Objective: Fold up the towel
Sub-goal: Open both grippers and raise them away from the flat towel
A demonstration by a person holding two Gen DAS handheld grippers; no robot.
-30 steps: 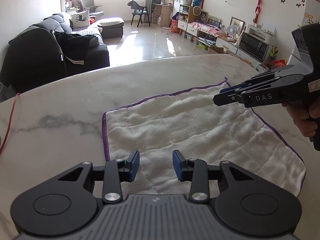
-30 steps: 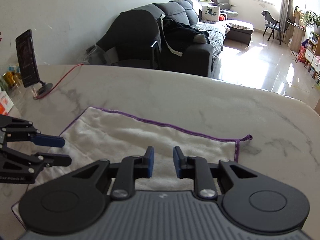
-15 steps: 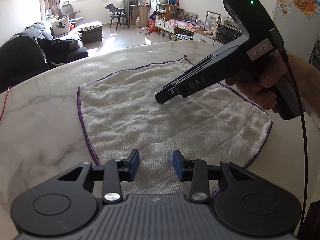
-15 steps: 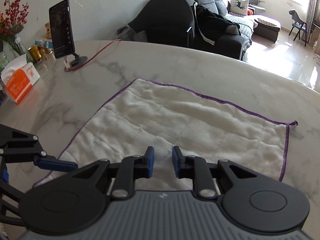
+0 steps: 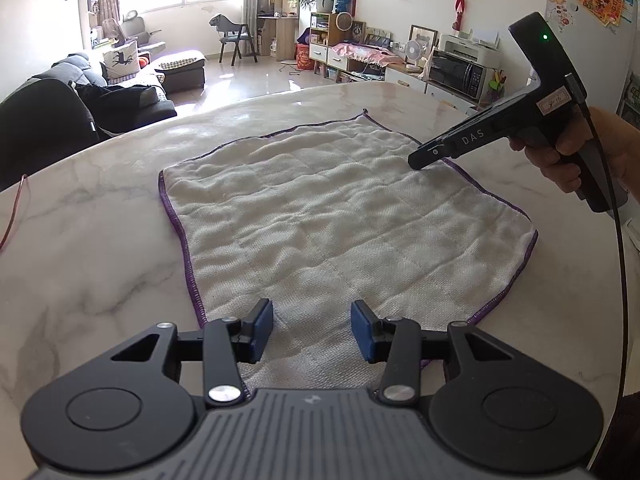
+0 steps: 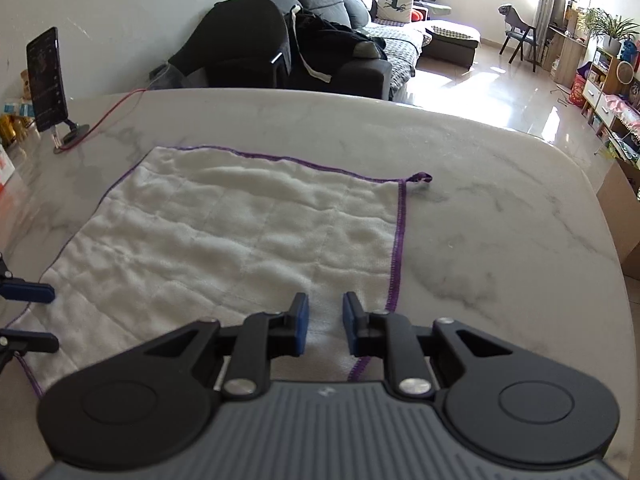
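Observation:
A white towel [image 5: 340,220] with purple edging lies spread flat on the marble table [image 5: 88,248]. My left gripper [image 5: 312,336] is open, and its blue pads hang over the towel's near edge with nothing between them. A hand holds my right gripper [image 5: 418,160], whose tip sits low at the towel's right edge. In the right wrist view the towel [image 6: 240,240] fills the middle, with a small purple loop [image 6: 420,178] at its far right corner. The right gripper [image 6: 323,328] stands narrowly open over the near right part, and the left gripper [image 6: 44,316] shows at the left edge.
A phone on a stand [image 6: 46,80] with a red cable [image 6: 116,110] stands at the table's far left. An orange box [image 6: 4,164] peeks in beside it. The table's rounded edge [image 6: 580,168] falls away to the right, and a dark sofa [image 6: 320,40] is beyond.
The right gripper has shifted from over the towel's middle to its right edge. The left view has drawn back to the near edge, and more of the towel shows.

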